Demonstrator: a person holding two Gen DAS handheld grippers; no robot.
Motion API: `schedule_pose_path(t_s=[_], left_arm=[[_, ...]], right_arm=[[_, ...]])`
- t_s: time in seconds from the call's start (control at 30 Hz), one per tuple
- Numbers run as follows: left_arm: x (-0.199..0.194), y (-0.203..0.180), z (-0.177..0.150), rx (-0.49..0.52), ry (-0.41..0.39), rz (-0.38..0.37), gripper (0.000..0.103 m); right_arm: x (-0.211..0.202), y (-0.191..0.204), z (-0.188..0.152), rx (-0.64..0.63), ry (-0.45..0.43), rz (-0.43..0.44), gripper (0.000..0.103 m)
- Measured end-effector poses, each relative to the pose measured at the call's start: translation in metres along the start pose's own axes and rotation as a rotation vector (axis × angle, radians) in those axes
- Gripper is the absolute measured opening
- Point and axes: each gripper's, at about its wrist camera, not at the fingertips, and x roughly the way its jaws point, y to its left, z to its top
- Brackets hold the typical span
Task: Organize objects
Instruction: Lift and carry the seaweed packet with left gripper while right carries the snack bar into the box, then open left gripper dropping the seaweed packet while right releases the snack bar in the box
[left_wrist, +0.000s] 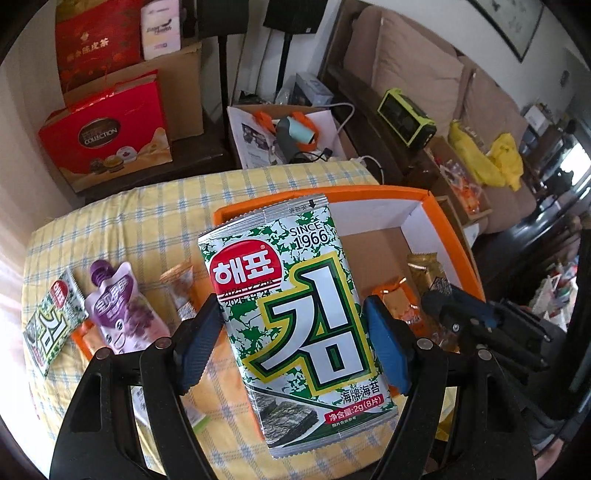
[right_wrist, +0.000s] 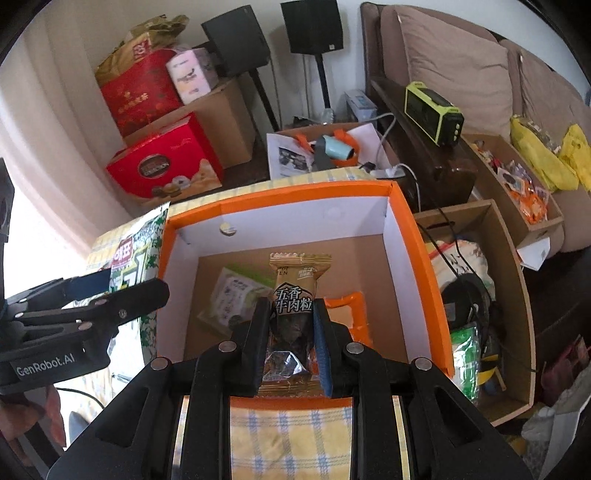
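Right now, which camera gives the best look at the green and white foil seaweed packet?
The left wrist view: the green and white foil seaweed packet fills the centre, front face readable, clamped in the left gripper. The right wrist view shows only a slice of it at the left, beside the orange-rimmed cardboard box, partly hidden by the gripper.

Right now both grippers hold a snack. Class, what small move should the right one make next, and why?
Probably lower and open. The right gripper is shut on the beef packet, already hanging over the orange box, where other snacks lie.
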Motion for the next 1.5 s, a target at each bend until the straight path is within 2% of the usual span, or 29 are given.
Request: schedule_pose_path(t_s=[0.5,0.87,0.97,1.27,1.3,1.33,1.4,1.5], left_arm=[[0.030,-0.009,0.005,0.020,0.027,0.017,0.077],[0.016,-0.009,0.012,0.022,0.000,-0.006,0.080],[0.006,-0.003,0.008,0.014,-0.014,0.001,0.085],[-0.018,0.022,-0.012,-0.004,-0.035,0.044,0.088],[-0.020,0.026,-0.016,-0.007,-0.035,0.048,0.088],[-0.021,0.029,-0.019,-0.008,-0.036,0.052,0.089],[-0.025,0.037,-0.026,-0.019,-0.040,0.059,0.097],[-0.030,0.052,-0.038,-0.052,-0.042,0.053,0.099]], right_arm=[[0.024,-0.002,0.001,0.006,0.035,0.007,0.024],[0.008,-0.004,0.000,0.017,0.011,0.013,0.025],[0.004,-0.002,0.000,0.010,0.002,0.009,0.025],[-0.004,0.011,-0.001,-0.013,-0.009,0.009,0.047],[-0.004,0.012,-0.001,-0.014,-0.010,0.010,0.053],[-0.005,0.014,-0.002,-0.016,-0.012,0.013,0.060],[-0.007,0.018,-0.003,-0.017,-0.016,0.023,0.065],[-0.011,0.028,-0.004,-0.035,-0.015,0.036,0.070]])
